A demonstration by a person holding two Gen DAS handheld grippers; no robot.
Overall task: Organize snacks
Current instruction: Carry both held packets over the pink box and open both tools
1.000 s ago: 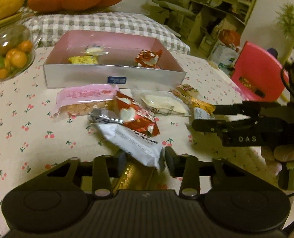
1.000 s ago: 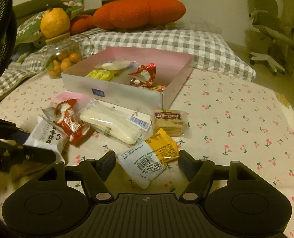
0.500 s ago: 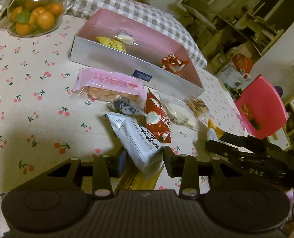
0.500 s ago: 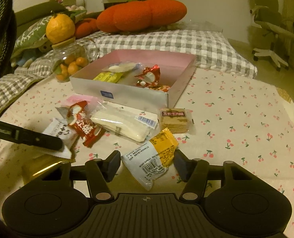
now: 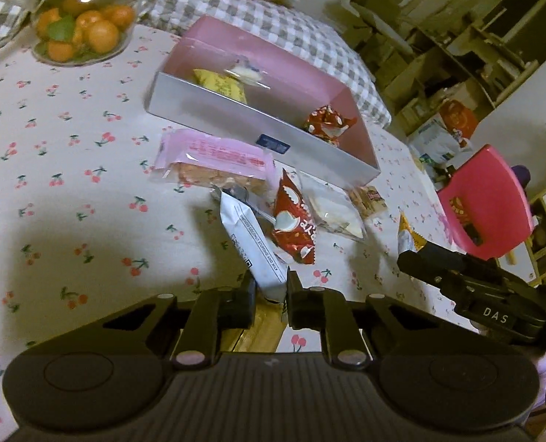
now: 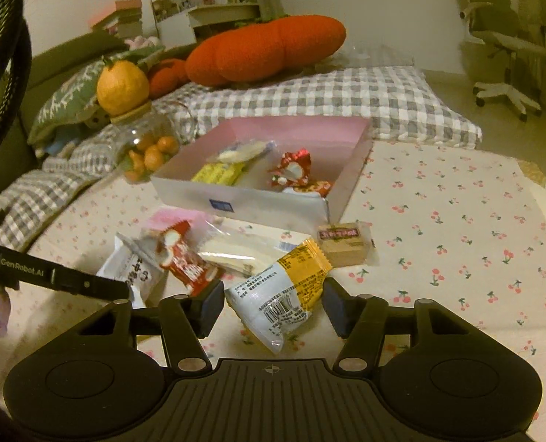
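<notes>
My left gripper (image 5: 271, 294) is clamped on the white coconut snack packet (image 5: 252, 248), fingers nearly together around its lower end, the packet tilting up over the cherry-print cloth (image 5: 70, 199). My right gripper (image 6: 273, 307) is spread wide, the yellow-and-white packet (image 6: 284, 294) loose between its fingers. The pink box (image 5: 273, 84) sits beyond.
</notes>
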